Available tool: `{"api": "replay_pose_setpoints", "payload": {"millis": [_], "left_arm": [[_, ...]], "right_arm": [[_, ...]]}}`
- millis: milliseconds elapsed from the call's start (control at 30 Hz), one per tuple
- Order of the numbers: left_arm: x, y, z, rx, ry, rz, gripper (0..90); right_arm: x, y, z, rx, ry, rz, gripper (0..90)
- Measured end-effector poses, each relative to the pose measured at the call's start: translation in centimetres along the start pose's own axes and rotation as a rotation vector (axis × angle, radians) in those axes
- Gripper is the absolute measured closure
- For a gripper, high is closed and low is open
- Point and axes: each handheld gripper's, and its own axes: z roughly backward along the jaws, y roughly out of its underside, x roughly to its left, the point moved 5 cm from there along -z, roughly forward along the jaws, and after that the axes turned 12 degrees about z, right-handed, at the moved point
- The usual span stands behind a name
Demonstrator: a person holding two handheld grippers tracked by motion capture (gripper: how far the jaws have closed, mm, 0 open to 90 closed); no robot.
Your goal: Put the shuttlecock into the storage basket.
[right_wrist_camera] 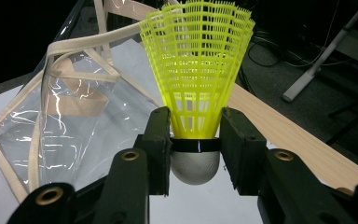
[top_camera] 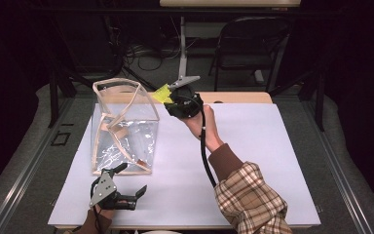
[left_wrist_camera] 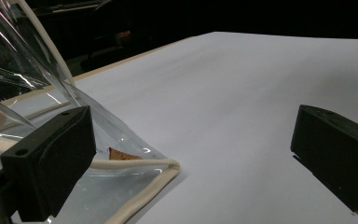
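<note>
The right gripper [right_wrist_camera: 195, 140] clamps the yellow shuttlecock [right_wrist_camera: 196, 79] by its base — clear bag [right_wrist_camera: 70, 116] just beyond the 2 jaws. Centre it over the mouth before releasing. The left gripper [left_wrist_camera: 186, 154] gapes empty beside the bag's corner.

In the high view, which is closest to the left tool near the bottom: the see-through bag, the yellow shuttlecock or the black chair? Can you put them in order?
From the left tool:
1. The see-through bag, just above it on the table; its bottom edge is right by the tool.
2. The yellow shuttlecock, farther up and to the right, held in the right tool.
3. The black chair, on the floor past the table's far edge.
</note>
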Motion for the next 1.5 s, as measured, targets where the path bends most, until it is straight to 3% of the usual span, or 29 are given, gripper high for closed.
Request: {"api": "replay_pose_setpoints", "payload": {"millis": [800, 1500], "left_arm": [[-0.1, -0.1, 0.0, -0.007, 0.0, 0.004, 0.0], [-0.1, -0.1, 0.1, -0.008, 0.002, 0.003, 0.0]], "right_arm": [[0.5, -3.3, -0.2, -0.016, 0.005, 0.058, 64.5], [0.8, -5.2, -1.5, -0.03, -0.007, 0.049, 64.5]]}}
